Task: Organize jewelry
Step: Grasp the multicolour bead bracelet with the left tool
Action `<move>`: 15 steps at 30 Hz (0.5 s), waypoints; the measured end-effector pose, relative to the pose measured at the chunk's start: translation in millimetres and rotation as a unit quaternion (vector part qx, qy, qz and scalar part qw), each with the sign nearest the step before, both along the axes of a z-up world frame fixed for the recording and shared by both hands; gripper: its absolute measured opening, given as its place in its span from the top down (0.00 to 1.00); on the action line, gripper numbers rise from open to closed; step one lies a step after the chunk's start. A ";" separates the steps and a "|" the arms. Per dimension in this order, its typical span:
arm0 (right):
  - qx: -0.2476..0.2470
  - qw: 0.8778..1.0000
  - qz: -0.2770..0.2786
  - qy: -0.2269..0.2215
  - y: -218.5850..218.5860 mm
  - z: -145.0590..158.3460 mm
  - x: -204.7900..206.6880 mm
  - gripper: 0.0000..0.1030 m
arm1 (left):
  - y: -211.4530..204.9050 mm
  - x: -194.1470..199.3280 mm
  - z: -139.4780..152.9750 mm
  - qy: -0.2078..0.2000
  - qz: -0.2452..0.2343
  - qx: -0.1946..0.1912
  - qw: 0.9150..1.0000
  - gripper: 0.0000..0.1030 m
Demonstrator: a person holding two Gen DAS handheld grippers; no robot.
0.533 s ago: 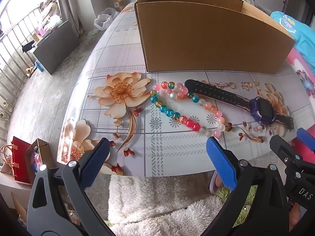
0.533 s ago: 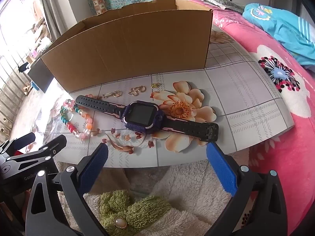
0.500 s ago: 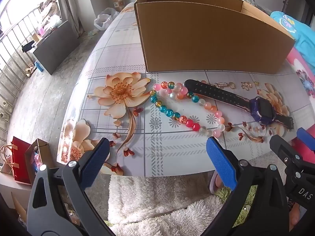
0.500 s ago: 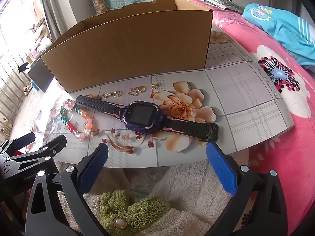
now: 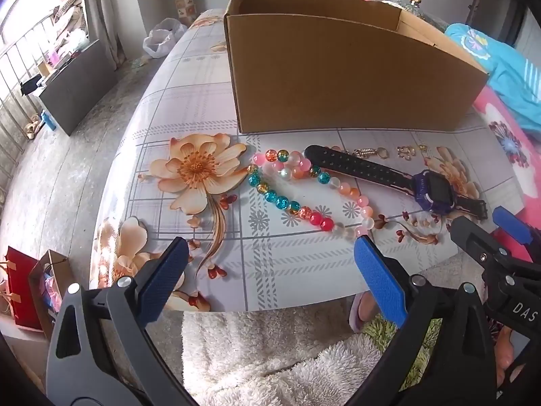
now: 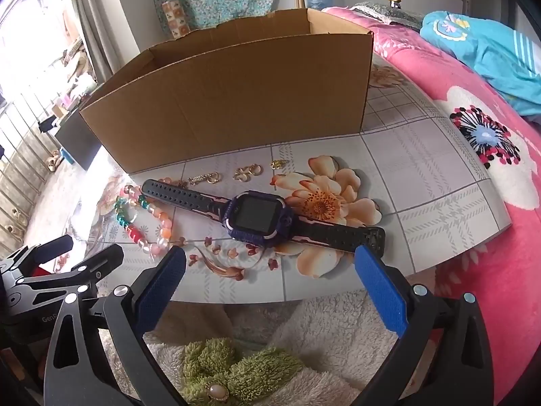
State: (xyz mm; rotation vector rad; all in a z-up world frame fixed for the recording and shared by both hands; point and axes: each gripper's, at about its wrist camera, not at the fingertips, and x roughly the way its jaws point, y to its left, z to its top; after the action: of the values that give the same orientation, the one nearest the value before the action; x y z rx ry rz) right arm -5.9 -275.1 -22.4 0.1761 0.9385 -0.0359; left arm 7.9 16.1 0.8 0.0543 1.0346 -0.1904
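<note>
On table (image 5: 304, 270), nothing moved, both grippers still wide open

Nothing visibly shifts between frames: the left gripper (image 5: 267, 264) and right gripper (image 6: 268, 270) hold their places, jaws wide.

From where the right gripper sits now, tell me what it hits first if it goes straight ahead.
Probably the watch: it lies across the line between the open right gripper fingers, on the table just past the near edge. Depth is unclear, so it could meet the tabletop first.
</note>
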 end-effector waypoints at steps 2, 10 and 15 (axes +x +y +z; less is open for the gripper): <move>0.007 1.000 0.010 -0.012 4.3 3.0 1.2 0.05 | 7.1 4.0 1.0 0.000 -0.025 -0.034 0.999 0.08; 0.016 0.997 0.060 -0.041 29.3 11.7 6.8 0.13 | 50.8 23.6 16.8 -0.067 -0.027 -0.153 0.986 0.08; 0.023 0.996 0.082 -0.023 42.7 5.6 17.0 0.29 | 62.7 34.8 19.4 -0.070 -0.008 -0.164 0.984 0.08</move>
State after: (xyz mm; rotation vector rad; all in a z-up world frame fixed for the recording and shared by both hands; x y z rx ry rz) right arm 11.1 -232.5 -16.9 0.1416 0.9064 0.1417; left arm 42.8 78.8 20.1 -0.2205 0.8529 -0.3649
